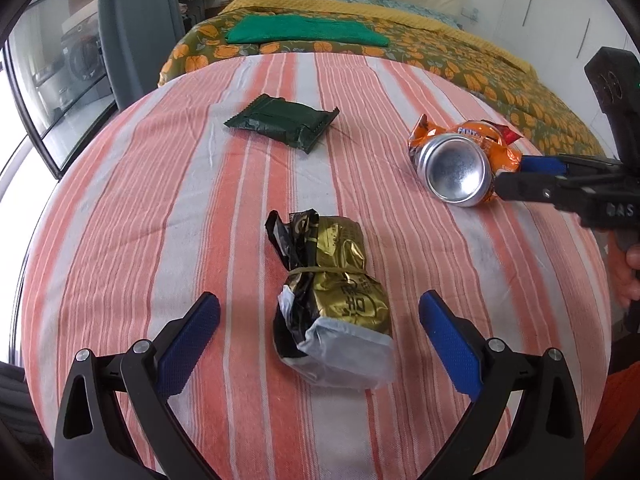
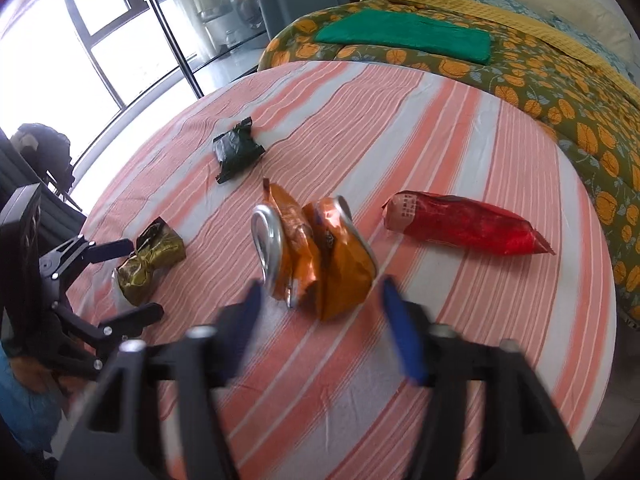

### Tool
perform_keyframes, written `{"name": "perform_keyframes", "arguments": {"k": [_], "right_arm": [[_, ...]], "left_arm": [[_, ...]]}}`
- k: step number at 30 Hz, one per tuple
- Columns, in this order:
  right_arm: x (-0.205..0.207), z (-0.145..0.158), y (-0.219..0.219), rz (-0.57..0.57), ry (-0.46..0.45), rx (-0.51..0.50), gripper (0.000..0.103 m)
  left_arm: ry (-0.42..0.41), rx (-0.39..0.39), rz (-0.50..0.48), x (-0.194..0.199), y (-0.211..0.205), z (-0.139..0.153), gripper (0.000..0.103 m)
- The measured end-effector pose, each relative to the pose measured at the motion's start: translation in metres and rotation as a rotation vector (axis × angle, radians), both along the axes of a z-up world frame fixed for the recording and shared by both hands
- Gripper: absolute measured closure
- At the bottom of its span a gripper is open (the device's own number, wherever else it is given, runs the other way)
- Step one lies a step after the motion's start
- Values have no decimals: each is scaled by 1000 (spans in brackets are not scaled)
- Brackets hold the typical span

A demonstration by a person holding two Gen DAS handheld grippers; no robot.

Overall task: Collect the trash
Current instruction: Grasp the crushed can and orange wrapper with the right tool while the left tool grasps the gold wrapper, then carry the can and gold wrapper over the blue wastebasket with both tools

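Observation:
A gold and black snack packet point(image 1: 340, 264), tied with a rubber band, lies on the striped tablecloth point(image 1: 160, 200). My left gripper point(image 1: 319, 300) stands open around its near end, pads clear of it on both sides. A crushed orange soda can point(image 2: 320, 256) lies on its side mid-table. My right gripper point(image 2: 320, 286) is open, its blue pads flanking the can's near end without pressing on it. In the left wrist view the can point(image 1: 456, 172) shows its silver base, with the right gripper point(image 1: 520, 178) beside it. A dark green packet point(image 1: 280, 122) and a red packet point(image 2: 464, 224) lie apart.
A bed with an orange-patterned cover point(image 1: 440, 60) and a folded green cloth point(image 1: 304, 30) borders the table's far side. Glass doors and a window point(image 2: 100, 40) stand at the left. A person's hand point(image 1: 630, 276) holds the right gripper's handle.

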State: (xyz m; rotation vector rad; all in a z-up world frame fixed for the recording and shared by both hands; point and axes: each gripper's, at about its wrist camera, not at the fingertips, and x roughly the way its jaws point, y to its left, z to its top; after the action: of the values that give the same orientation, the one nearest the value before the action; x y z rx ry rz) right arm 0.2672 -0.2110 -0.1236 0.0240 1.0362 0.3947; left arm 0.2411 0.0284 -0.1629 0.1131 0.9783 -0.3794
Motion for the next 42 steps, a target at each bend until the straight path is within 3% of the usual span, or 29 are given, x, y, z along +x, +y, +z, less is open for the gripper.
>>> {"name": "perform_keyframes", "arguments": {"k": [7,9,10,11,13,14,19,24,29,35,39,42], "right_arm": [[26,-7,-3,-37,2,51,24],[31,-10,0,-30,13,70,33],[31,-10,2,-25,13,69,46],[29,-9,4,-27,11,63,46],[21,-6,4,-32,7,60,47],[15,-4,3,-30,1,54,47],[-23,10,-14,-46,-31,73,47],[-76,26,-66,-116,-44,175,47],[-146,27,-160,-291,-51,240,47],[-220,-9,-281,-553,-2,111,47],[-242,-49,-335,-667,56,66,47],[-244,-76,-360,-725,88,75,47]], "left_arm": [[11,-25,-14,12,5,6,4],[21,-26,-23,12,2,5,4],[17,-18,-29,12,0,6,8],[10,-1,-34,10,-3,6,14],[-4,33,-35,8,-7,6,50],[-8,35,-38,6,-7,7,57],[-49,22,-45,-9,-9,18,60],[-70,-52,-90,-37,-31,40,60],[-74,-126,-233,-81,-97,61,60],[-27,-215,-462,-147,-213,73,60],[25,-220,-561,-179,-288,62,60],[70,-197,-594,-191,-346,37,59]]}}
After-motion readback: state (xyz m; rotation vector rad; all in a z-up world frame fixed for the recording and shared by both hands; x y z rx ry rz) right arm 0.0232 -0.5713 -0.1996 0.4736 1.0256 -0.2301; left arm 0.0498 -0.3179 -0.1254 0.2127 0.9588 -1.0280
